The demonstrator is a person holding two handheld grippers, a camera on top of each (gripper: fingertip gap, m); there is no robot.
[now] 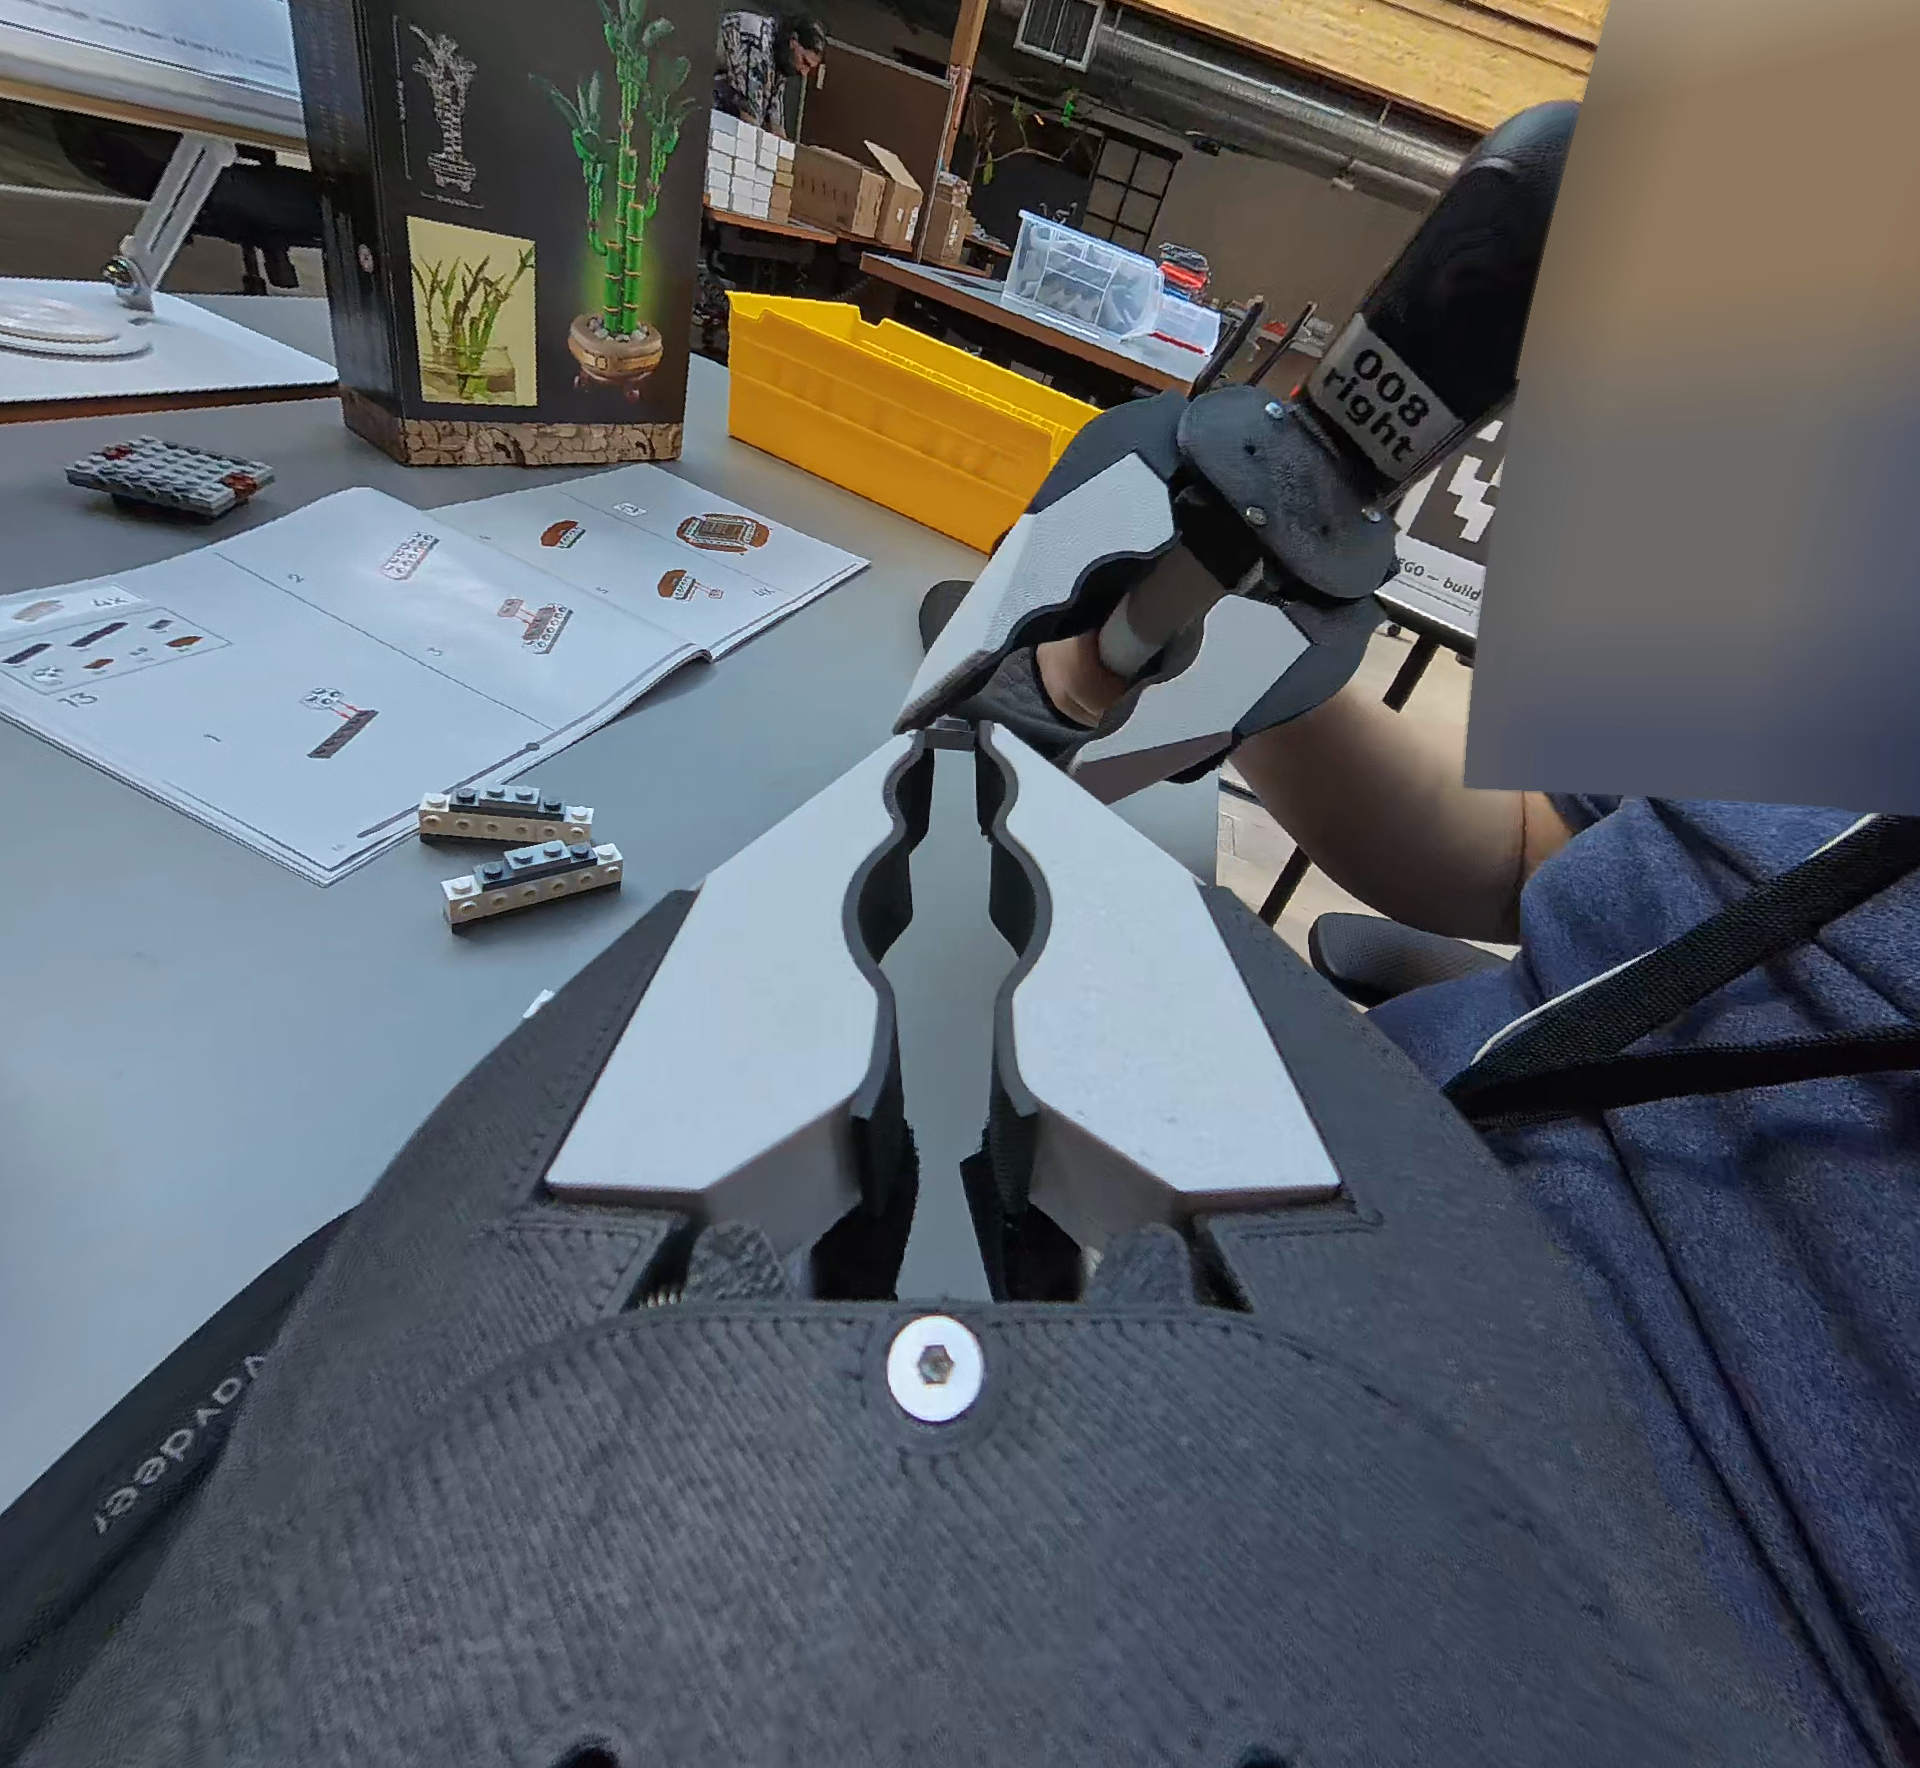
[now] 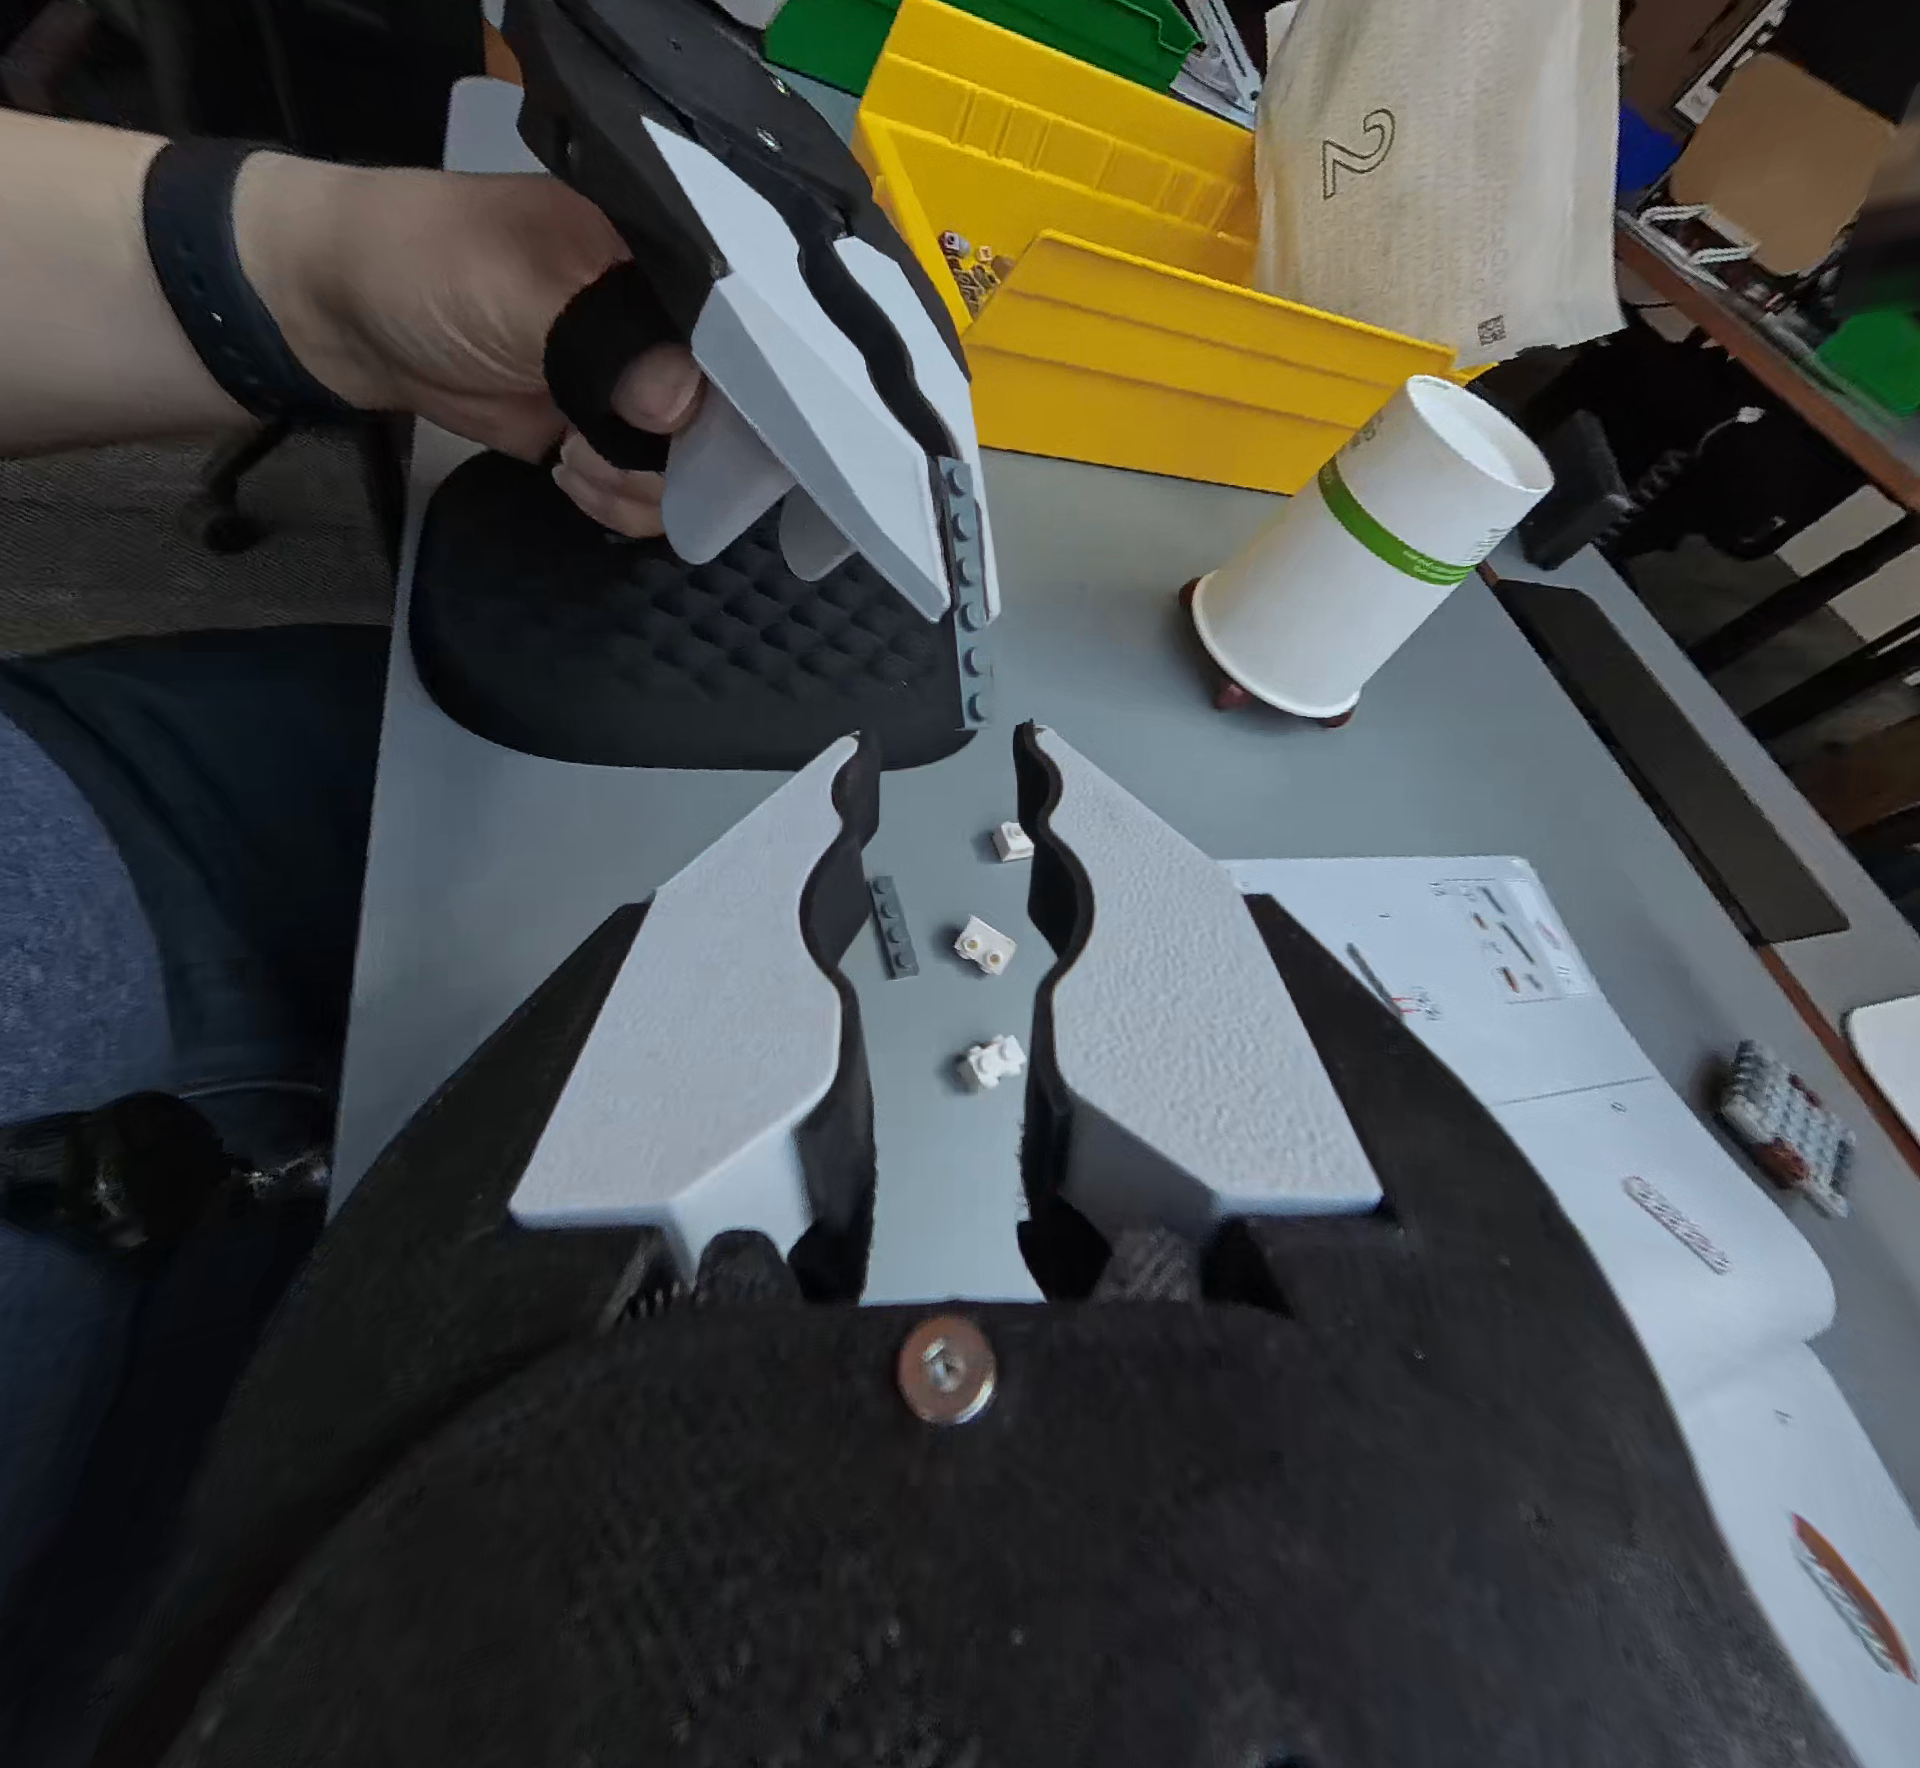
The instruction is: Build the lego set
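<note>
Left wrist view: left gripper fingers pinch a long dark-grey studded lego plate end-on, above the grey desk.
Right wrist view: right gripper fingers spread, empty; the plate hangs just beyond, small white lego brackets on the desk below.
Risk: the plate's free end could pivot and slip under pressure.

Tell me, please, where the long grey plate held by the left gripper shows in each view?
Left wrist view: only the long grey plate's end peeks out between the fingertips, centre frame.
Right wrist view: its full studded length hangs from the left gripper, above centre.
Shared landmark: the open instruction booklet.
</note>
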